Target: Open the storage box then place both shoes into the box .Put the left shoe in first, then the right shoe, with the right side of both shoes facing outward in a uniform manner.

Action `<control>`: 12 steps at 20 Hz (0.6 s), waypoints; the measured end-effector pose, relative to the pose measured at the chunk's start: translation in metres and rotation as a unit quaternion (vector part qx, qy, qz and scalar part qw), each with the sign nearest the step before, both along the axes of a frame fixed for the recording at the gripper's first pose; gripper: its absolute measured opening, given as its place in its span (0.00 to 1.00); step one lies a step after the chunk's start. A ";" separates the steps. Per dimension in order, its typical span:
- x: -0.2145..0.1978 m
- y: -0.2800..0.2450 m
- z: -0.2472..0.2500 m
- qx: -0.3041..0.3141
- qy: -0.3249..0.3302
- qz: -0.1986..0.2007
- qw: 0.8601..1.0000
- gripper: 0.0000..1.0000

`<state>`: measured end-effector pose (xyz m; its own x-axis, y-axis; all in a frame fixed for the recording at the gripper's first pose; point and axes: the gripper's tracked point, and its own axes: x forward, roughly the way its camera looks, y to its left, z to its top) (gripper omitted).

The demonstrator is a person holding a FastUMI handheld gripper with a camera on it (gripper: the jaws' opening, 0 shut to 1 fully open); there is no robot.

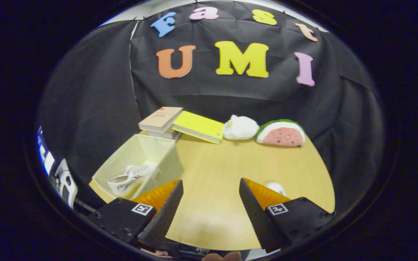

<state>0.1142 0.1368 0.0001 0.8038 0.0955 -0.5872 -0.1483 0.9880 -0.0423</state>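
Note:
An open, pale translucent storage box (138,152) stands on the wooden table (230,170), just beyond my left finger. Inside it lies a white shoe (131,178) with red and blue stripes, on its side. A small part of a second white shoe (276,187) peeks out just behind my right finger. My gripper (210,188) hovers above the table with its fingers spread wide and only bare tabletop between them.
At the table's far edge lie a stack of books (161,119), a yellow book (199,127), a white plush toy (240,127) and a watermelon-slice cushion (281,133). Black cloth walls close in the booth behind and to both sides.

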 end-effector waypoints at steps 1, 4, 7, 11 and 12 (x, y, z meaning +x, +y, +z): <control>-0.001 -0.029 -0.008 -0.015 0.006 -0.014 1.000 0.99; -0.013 -0.093 -0.051 -0.039 0.049 -0.045 0.997 0.99; -0.015 -0.129 -0.097 -0.043 0.111 -0.053 0.992 0.99; -0.010 -0.149 -0.149 -0.042 0.168 -0.045 0.984 1.00; -0.007 -0.149 -0.158 -0.037 0.174 -0.042 0.983 1.00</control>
